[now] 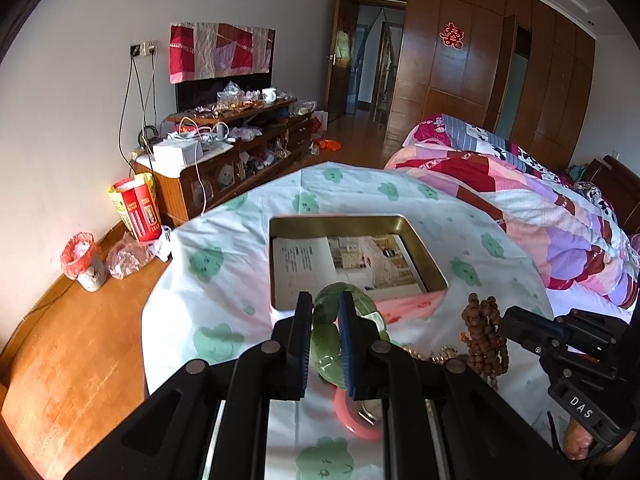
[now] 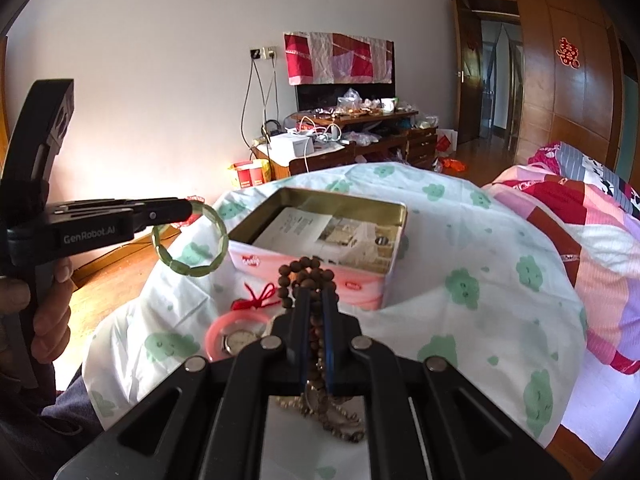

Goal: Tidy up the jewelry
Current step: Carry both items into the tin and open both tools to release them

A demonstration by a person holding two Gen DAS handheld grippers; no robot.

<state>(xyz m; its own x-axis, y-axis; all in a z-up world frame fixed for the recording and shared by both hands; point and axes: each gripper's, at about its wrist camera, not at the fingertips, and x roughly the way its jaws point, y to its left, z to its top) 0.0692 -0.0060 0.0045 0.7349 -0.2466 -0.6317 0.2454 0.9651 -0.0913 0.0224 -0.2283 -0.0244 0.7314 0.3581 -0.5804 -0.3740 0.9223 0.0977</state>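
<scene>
Inside, the open tin (image 2: 394, 216) holds only a printed leaflet (image 2: 320, 232)

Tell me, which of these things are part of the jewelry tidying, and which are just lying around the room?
Part of the job:
green bracelet, in the left gripper
brown bead string, in the right gripper
open tin box
pink bangle and watch on the cloth

Just lying about:
cluttered TV cabinet
patchwork quilt
red bin

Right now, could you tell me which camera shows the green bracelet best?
The right wrist view: the green bracelet hangs whole from the left gripper. In the left wrist view its own fingers hide most of it.
</scene>
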